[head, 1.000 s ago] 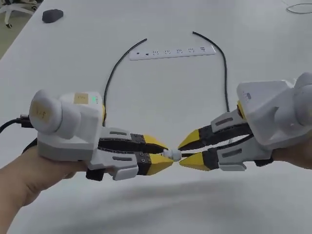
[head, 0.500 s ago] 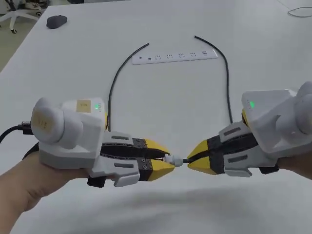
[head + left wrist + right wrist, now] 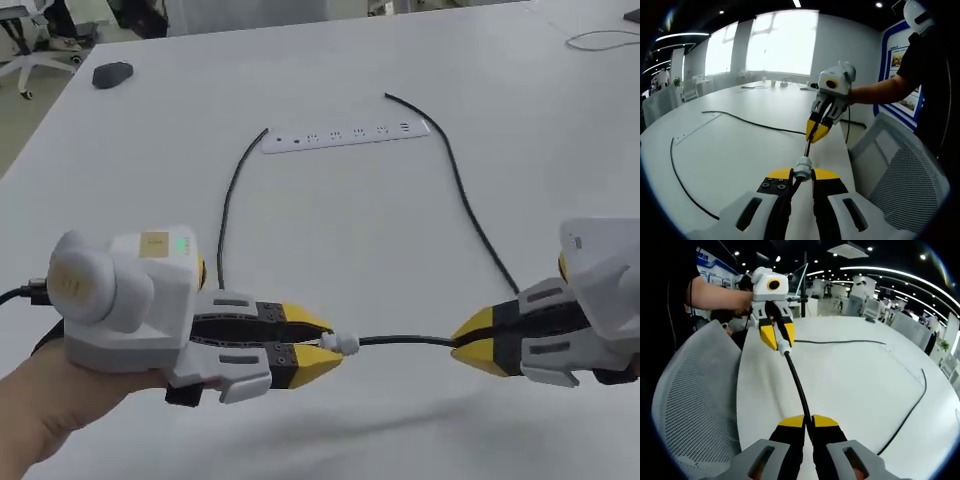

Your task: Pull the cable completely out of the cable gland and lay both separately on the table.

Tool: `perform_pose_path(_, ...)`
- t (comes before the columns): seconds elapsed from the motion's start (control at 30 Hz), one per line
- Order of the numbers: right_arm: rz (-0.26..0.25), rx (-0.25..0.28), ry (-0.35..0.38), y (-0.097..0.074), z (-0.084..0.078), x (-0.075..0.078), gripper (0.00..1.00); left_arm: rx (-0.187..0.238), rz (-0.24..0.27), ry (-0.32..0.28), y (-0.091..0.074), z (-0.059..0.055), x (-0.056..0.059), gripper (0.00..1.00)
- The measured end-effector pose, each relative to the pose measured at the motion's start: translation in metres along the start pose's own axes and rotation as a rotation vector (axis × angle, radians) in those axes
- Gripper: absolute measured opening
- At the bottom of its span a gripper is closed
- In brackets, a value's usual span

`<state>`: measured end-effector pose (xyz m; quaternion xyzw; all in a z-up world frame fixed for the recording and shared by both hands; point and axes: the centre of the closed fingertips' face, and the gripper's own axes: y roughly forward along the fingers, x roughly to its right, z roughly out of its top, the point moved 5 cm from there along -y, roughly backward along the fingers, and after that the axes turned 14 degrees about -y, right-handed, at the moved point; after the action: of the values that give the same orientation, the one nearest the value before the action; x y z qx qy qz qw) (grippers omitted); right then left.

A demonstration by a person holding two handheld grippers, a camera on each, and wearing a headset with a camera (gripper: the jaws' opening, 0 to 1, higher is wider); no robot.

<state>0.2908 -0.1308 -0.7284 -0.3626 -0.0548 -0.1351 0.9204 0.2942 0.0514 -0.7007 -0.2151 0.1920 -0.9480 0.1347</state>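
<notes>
My left gripper [image 3: 333,346] is shut on the small white cable gland [image 3: 343,344], held above the white table near its front edge. A black cable [image 3: 405,341] runs taut from the gland to my right gripper [image 3: 458,342], which is shut on it a short way to the right. In the left gripper view the gland [image 3: 802,167] sits between my jaws and the right gripper [image 3: 818,131] faces me. In the right gripper view the cable [image 3: 797,384] leads from my shut jaws to the gland [image 3: 783,346]. Past each gripper the cable trails back across the table [image 3: 462,190].
A white power strip [image 3: 345,135] lies across the far middle of the table [image 3: 330,220]. A dark mouse [image 3: 110,73] sits at the far left and a thin cable [image 3: 600,40] at the far right. A mesh chair [image 3: 900,170] stands by the table edge.
The right gripper, open around the cable beside the gland a second ago, has shut on it and moved right. The two grippers have drawn apart, baring a length of cable.
</notes>
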Motion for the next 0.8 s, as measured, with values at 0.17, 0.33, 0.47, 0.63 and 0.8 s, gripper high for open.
perform_pose_path(0.17,-0.049,-0.049,0.038,-0.011,-0.02,0.003,0.0,-0.016,0.008,0.013,0.0,-0.003,0.005,0.14)
perform_pose_path(0.33,-0.082,-0.136,0.025,-0.019,-0.048,0.005,0.0,-0.04,0.016,0.016,-0.003,-0.006,0.006,0.14)
perform_pose_path(0.47,-0.108,-0.146,0.079,-0.026,-0.067,0.009,0.0,-0.044,0.04,0.007,-0.007,-0.008,0.002,0.14)
perform_pose_path(0.63,-0.093,-0.179,0.144,-0.028,-0.082,0.008,0.0,-0.031,0.044,-0.001,-0.006,-0.004,0.004,0.14)
perform_pose_path(0.8,-0.073,-0.182,0.155,-0.027,-0.085,0.007,0.01,-0.048,0.051,0.029,-0.002,-0.005,0.003,0.15)
